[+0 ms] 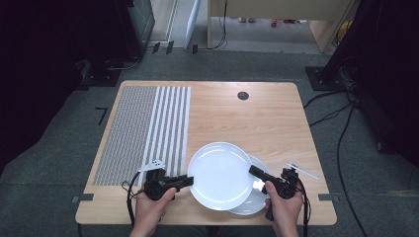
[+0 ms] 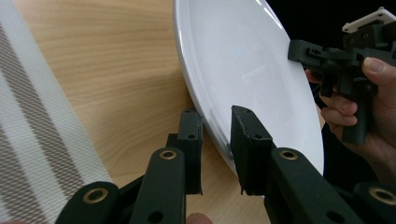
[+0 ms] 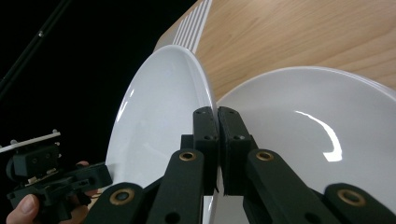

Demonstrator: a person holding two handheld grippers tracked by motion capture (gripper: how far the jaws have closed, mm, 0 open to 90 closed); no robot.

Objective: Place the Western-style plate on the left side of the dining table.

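Gripping opposite edges of the upper plate, the two grippers hold it between them — the left gripper is clamped on its near-left rim, the right gripper on its right rim. Two white plates are counted: the held one, and a lower plate that lies on the table under the right gripper, partly covered by the first.

From the left gripper view, the upper plate runs away from the jaws with its rim caught between the two pads, and bare wood shows beneath its edge; the right gripper appears at the far rim in a hand. From the right gripper view, the jaws stand almost together on the thin rim of the upper plate, which is tilted and clear of the lower plate just beside the jaws; the left gripper shows beyond it.

One striped mat lies past the left gripper, well apart from both plates, and one dark round hole sits far ahead of both grippers — the high view alone gives these together.
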